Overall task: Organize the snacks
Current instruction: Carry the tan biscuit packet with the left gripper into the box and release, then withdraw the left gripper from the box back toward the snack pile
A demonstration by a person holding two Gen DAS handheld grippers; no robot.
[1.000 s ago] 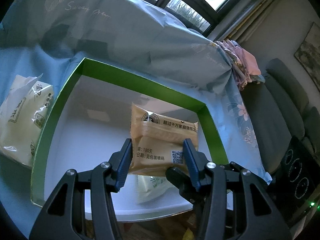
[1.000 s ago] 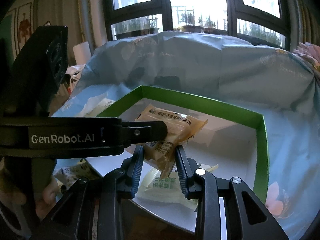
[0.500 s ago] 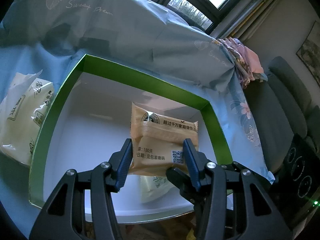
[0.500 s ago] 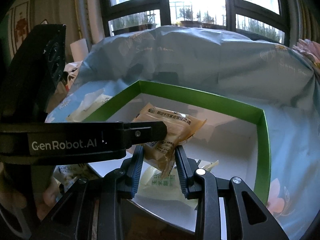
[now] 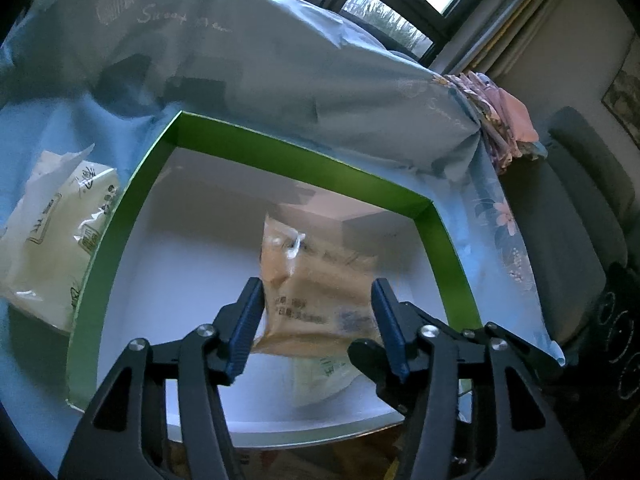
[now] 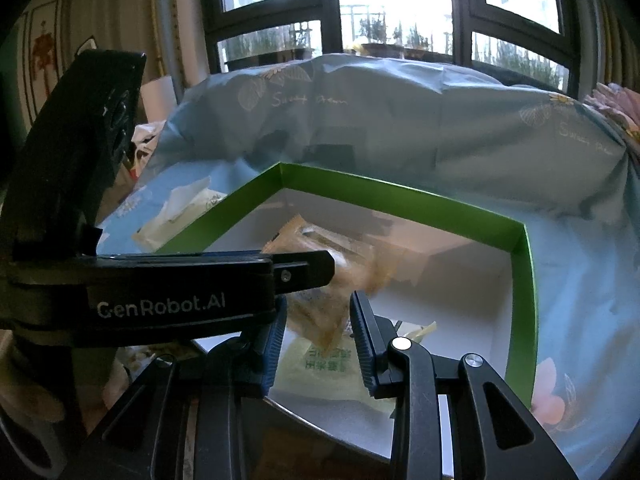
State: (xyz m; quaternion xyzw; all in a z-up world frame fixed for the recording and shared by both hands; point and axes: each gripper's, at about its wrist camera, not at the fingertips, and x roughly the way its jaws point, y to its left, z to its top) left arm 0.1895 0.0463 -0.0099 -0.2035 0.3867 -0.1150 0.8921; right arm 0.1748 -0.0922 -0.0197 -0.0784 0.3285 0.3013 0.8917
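A tan snack packet [image 5: 316, 292] shows blurred between and just beyond the fingers of my left gripper [image 5: 316, 326], over the white floor of a green-rimmed box [image 5: 280, 156]. The left jaws stand open, a small gap on each side of the packet. A pale green packet [image 5: 324, 376] lies in the box below it. In the right wrist view the tan packet [image 6: 340, 276] is blurred over the box [image 6: 400, 196], above the pale green packet [image 6: 332, 364]. My right gripper [image 6: 320, 340] is open and empty at the box's near edge, under the left gripper's body [image 6: 160, 300].
A white snack bag [image 5: 52, 236] lies on the blue sheet left of the box, also in the right wrist view [image 6: 180, 212]. A cushion under the blue sheet [image 5: 240, 60] rises behind the box. A grey sofa [image 5: 580, 220] stands at the right.
My left gripper's jaws have widened and the tan packet, sharp and held before, is now blurred and tilting down into the box. The right gripper has not moved.
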